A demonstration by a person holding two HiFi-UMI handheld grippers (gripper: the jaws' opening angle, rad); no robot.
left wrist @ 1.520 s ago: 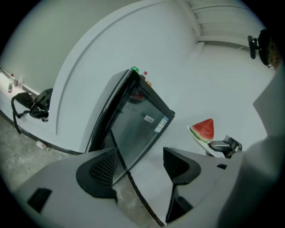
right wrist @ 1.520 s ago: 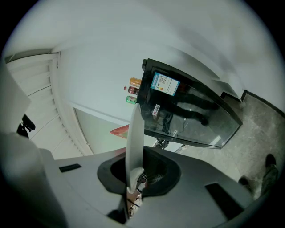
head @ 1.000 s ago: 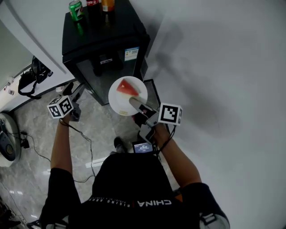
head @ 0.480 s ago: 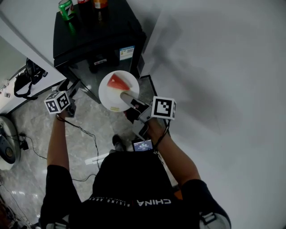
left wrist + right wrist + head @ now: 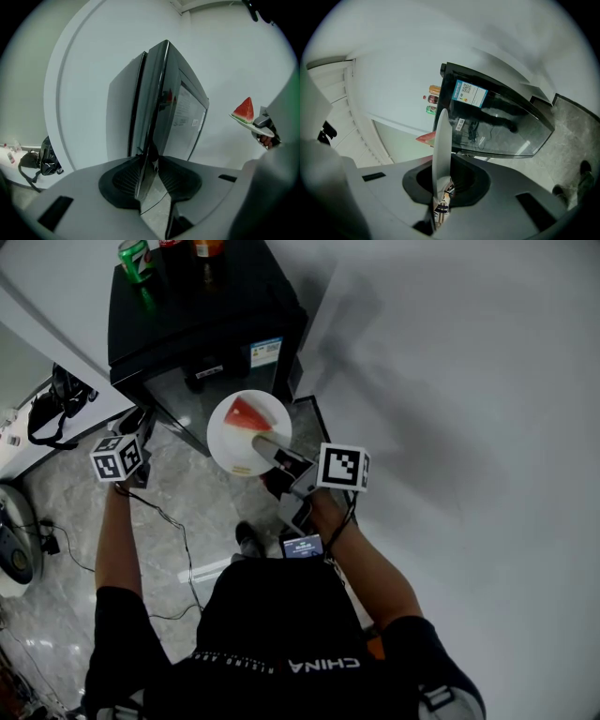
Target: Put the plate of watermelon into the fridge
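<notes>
Left hand-held gripper (image 5: pixel 150 161) closing, seemingly gripping fridge door (image 5: pixel 164 101), unclear overhead

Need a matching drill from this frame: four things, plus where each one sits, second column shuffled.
1 plate
2 watermelon slice
3 green can
4 blue-and-white label

A on top of the fridge
B on the plate
C rim clamped in the right gripper
D stuck on the fridge door

Pairs: 1-C, 2-B, 3-A, 4-D
</notes>
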